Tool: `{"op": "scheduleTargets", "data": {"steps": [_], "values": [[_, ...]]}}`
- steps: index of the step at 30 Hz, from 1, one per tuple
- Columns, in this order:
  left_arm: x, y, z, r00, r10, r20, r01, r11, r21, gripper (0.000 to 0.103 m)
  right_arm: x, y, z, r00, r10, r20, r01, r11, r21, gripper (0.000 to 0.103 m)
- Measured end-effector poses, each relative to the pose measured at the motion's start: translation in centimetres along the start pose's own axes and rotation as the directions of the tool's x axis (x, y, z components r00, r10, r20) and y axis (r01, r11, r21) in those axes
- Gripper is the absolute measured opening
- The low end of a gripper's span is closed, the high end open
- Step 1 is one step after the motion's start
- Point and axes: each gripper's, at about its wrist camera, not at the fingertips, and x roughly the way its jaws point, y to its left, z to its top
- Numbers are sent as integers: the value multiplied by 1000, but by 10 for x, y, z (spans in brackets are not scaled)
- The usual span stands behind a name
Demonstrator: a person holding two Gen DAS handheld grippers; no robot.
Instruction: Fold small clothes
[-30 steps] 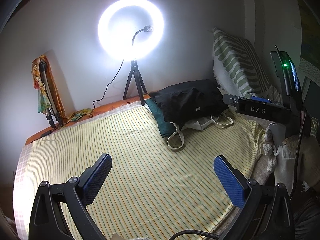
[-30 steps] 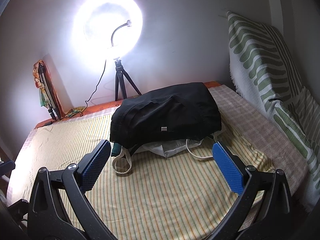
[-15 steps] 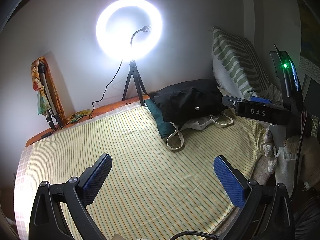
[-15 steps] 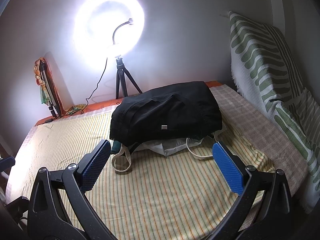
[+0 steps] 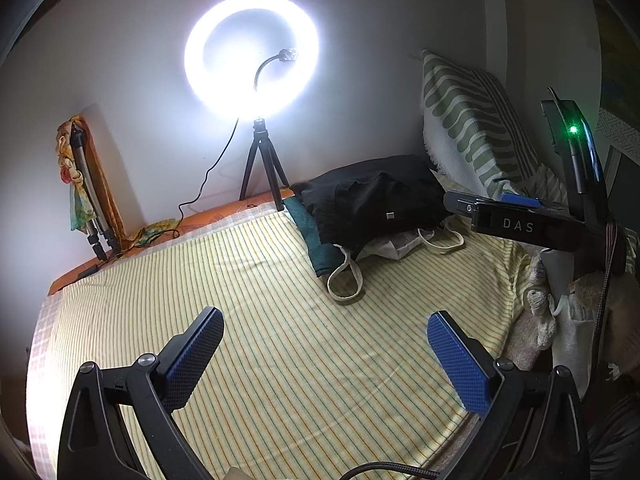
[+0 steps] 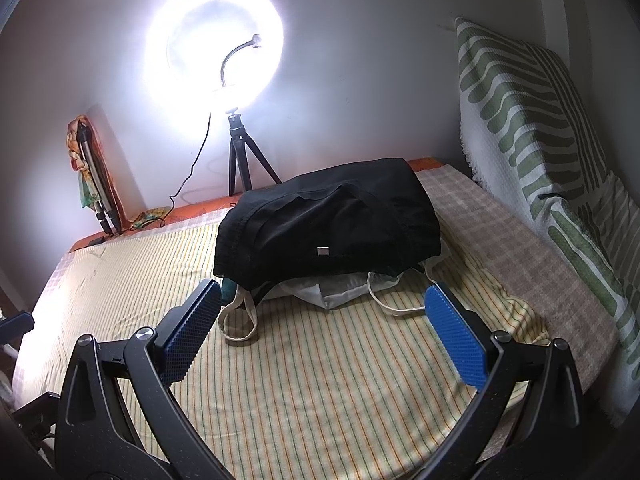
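Your left gripper (image 5: 324, 344) hangs over the striped yellow sheet (image 5: 280, 360) with its jaws spread wide and nothing between the blue pads. It sits well apart from the clothes pile, over bare sheet.

Your right gripper (image 6: 322, 320) is likewise spread wide and holds nothing. Its fingertips sit just short of the pile's near edge; from this view you cannot tell whether the left pad (image 6: 192, 328) touches the cloth loop beside it.

The pile lies at the far side of the bed, near the wall. On top: a black garment (image 6: 328, 224), folded or bunched, with a small pale tag on its front face. Under it: white fabric (image 6: 340, 292) with cream strap loops (image 6: 240, 320) spilling forward onto the sheet, one loop to the left, one to the right. A dark green cloth (image 5: 308, 232) shows under the pile's left edge.

Your right gripper's body, marked "DAS", also appears in the left wrist view (image 5: 520, 224), with a green indicator lit above it.

Behind the pile: a lit ring light (image 5: 252, 52) on a small tripod (image 5: 260, 168), cable trailing left. A green-and-white striped cushion (image 6: 532, 128) leans on the wall at right. A folded tripod wrapped in coloured cloth (image 5: 84, 184) stands at the far left.
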Motion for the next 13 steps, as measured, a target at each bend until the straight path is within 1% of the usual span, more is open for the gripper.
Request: {"op": "scheduleTargets", "data": {"steps": [9, 13], "values": [[5, -7, 1, 1000, 4, 7, -4, 1000, 3, 103, 0, -7, -3, 1000, 1, -3, -1, 1000, 13, 103], [10, -11, 4, 1000, -8, 2, 8, 1000, -4, 103, 3, -10, -4, 1000, 0, -6, 1, 1000, 8, 103]]}}
